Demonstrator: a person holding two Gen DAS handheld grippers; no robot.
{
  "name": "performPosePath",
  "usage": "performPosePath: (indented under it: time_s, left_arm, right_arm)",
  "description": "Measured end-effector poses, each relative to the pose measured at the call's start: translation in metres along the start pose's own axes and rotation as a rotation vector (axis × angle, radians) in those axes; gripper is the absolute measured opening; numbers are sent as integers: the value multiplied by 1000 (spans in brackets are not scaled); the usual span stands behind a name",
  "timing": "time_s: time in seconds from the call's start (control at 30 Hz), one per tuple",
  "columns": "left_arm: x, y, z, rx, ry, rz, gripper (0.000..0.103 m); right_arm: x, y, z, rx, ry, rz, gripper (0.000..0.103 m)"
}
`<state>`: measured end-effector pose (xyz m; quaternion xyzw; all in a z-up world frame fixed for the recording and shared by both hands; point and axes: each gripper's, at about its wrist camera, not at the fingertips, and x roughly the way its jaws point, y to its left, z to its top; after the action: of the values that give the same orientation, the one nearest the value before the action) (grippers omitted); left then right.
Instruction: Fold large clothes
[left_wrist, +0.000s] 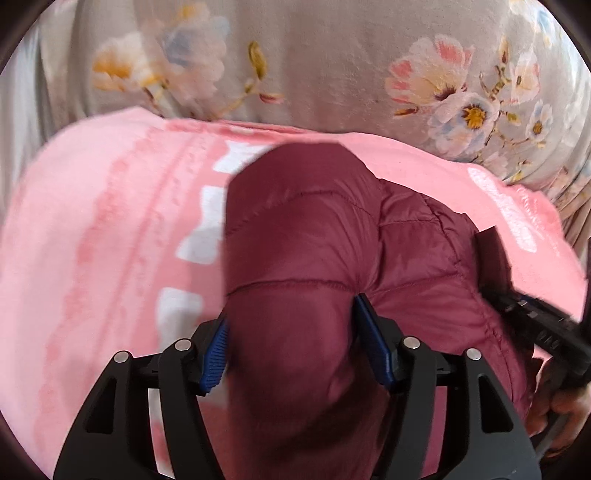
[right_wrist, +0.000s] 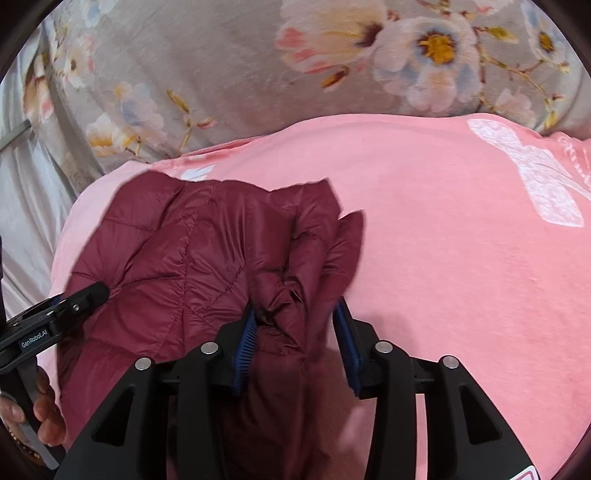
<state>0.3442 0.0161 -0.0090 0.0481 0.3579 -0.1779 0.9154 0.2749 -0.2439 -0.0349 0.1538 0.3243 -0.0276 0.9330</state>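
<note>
A maroon quilted puffer jacket (left_wrist: 317, 240) is bunched over a pink blanket (left_wrist: 110, 221) with white bow prints. My left gripper (left_wrist: 291, 332) is shut on a thick fold of the jacket, its blue pads pressed on both sides. My right gripper (right_wrist: 295, 325) is shut on a crumpled edge of the same jacket (right_wrist: 184, 251). The right gripper's black finger shows at the right of the left wrist view (left_wrist: 532, 317). The left gripper's finger shows at the left of the right wrist view (right_wrist: 74, 302), pinching the jacket.
The pink blanket (right_wrist: 461, 258) lies over a grey floral bedsheet (left_wrist: 332, 66), which also fills the top of the right wrist view (right_wrist: 221, 66). The person's hands show at the frame edges (right_wrist: 44, 413).
</note>
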Motion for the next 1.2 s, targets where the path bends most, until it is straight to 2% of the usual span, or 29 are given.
performPosePath:
  time_s: [0.17,0.23,0.27,0.33,0.4,0.5,0.6,0.7,1.2]
  left_arm:
    - [-49,0,17,32,-69,170,62]
    - [-60,-5,28,29,-96,249,62]
    - [-65,-11,37,30,-113,301,62]
    - [-65,-22,48,30,-130,343,72]
    - [-56,-34,53,30,-124,345,76]
    - [-25,-47,54,39,-81,372,76]
    - [7,-48,47,24,-20,375,76]
    - [32,-42,34,5,24,377,77]
    - [53,-39,21,-22,-24,371,86]
  right_arm:
    - [-44,-10,13,28,-67,-57,44]
    - [-60,0,25,21,-100,-51,35]
    - [-63,7,30,14,-108,-50,24]
    - [-65,24,40,-6,-122,-35,20]
    - [-56,44,47,-45,-126,-58,20]
    - [-31,57,45,-80,-102,-113,20]
    - [0,57,35,-99,-66,-181,20]
    - [22,49,23,-84,-12,-195,20]
    - [47,46,6,-114,-23,-191,19]
